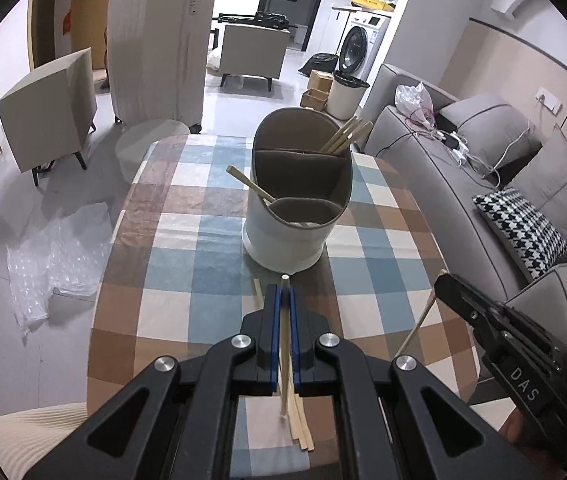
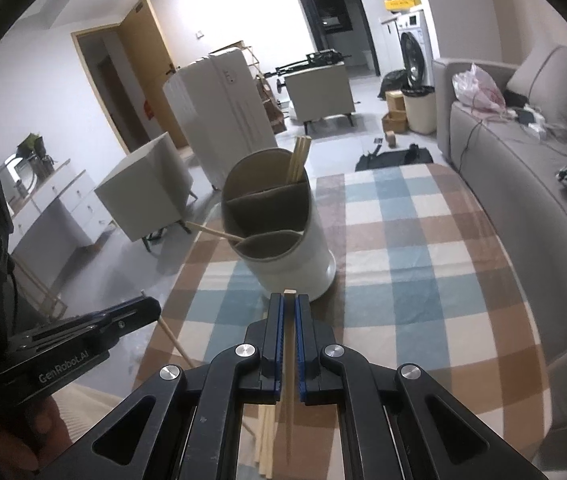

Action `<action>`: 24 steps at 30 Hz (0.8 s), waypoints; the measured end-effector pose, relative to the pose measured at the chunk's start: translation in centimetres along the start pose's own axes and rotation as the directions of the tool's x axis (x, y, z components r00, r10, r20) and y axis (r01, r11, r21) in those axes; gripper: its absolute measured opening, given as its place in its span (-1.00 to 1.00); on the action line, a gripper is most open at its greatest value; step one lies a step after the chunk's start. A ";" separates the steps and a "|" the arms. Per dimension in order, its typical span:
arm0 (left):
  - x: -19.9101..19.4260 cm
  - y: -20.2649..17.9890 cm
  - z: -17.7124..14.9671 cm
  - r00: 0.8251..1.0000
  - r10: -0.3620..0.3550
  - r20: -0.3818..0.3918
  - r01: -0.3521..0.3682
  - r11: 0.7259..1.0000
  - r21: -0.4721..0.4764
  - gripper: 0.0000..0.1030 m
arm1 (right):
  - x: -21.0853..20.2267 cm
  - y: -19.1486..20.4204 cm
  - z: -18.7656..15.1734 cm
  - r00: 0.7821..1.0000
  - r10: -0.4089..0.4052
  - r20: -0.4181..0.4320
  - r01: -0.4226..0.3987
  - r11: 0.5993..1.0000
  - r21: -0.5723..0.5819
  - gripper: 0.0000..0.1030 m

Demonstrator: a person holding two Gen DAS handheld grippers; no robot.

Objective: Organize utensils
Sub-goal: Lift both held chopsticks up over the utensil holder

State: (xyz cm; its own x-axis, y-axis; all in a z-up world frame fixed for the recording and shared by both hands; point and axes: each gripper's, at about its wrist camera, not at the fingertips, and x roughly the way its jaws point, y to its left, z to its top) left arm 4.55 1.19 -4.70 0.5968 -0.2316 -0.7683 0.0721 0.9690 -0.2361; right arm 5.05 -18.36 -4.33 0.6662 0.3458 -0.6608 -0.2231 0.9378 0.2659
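A: What is held by the left gripper [image 1: 283,292]?

B: A single wooden chopstick [image 1: 284,344] is seen clamped between its blue pads [image 1: 272,336]. The jaws are pressed together on the stick, whose tip projects just beyond the fingertips. More loose chopsticks [image 1: 299,424] are seen lying on the checked tablecloth [image 1: 187,248] below the gripper.

A: And the right gripper [image 2: 289,304]?

B: Another chopstick [image 2: 290,360] is gripped in the same manner, the jaws being closed on it and its square end shown just past the fingertips. A small bundle of chopsticks [image 2: 265,440] is seen lying on the cloth beneath.

A: Where is the utensil holder [image 1: 295,200] placed?

B: It is stood upright on the table, ahead of both grippers and apart from them. Three compartments are formed by curved dividers. A group of chopsticks [image 1: 345,136] is leaned in the farthest compartment. One long wooden handle [image 1: 249,186] is rested in the nearest compartment and slanted out over the rim to the left; what kind of utensil it belongs to cannot be told.

A: Are the grippers seen by each other?

B: Yes. The right gripper is shown at the lower right of the left wrist view, the left gripper at the lower left of the right wrist view, each with its stick. A grey sofa [image 1: 463,208] is seen beside the table.
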 end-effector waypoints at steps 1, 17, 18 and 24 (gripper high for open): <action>-0.1 0.0 0.0 1.000 0.002 0.000 -0.002 1.000 -0.001 -1.00 | -0.2 0.0 0.0 1.000 -0.002 0.003 0.002 1.000 0.000 -0.92; -4.8 -1.2 5.0 0.997 -0.046 0.062 0.047 0.999 -0.017 -1.00 | -5.4 0.0 5.9 0.987 0.005 0.160 -0.006 1.000 0.001 -0.92; -5.1 -1.3 5.5 0.996 -0.049 0.073 0.050 0.999 -0.015 -1.00 | -5.7 0.0 6.8 0.985 0.012 0.173 -0.012 1.000 0.002 -0.92; -6.7 -1.8 10.0 0.988 -0.083 0.132 0.086 0.996 -0.018 -1.00 | -6.8 0.4 12.1 0.971 0.033 0.237 -0.035 0.999 0.003 -0.92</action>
State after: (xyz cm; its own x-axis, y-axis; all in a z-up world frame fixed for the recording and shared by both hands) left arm 8.39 1.88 6.82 0.6888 -0.2978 -0.6610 0.1087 0.9439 -0.3119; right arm 8.98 -20.70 8.76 0.8082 0.3597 -0.4664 -0.2439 0.9252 0.2909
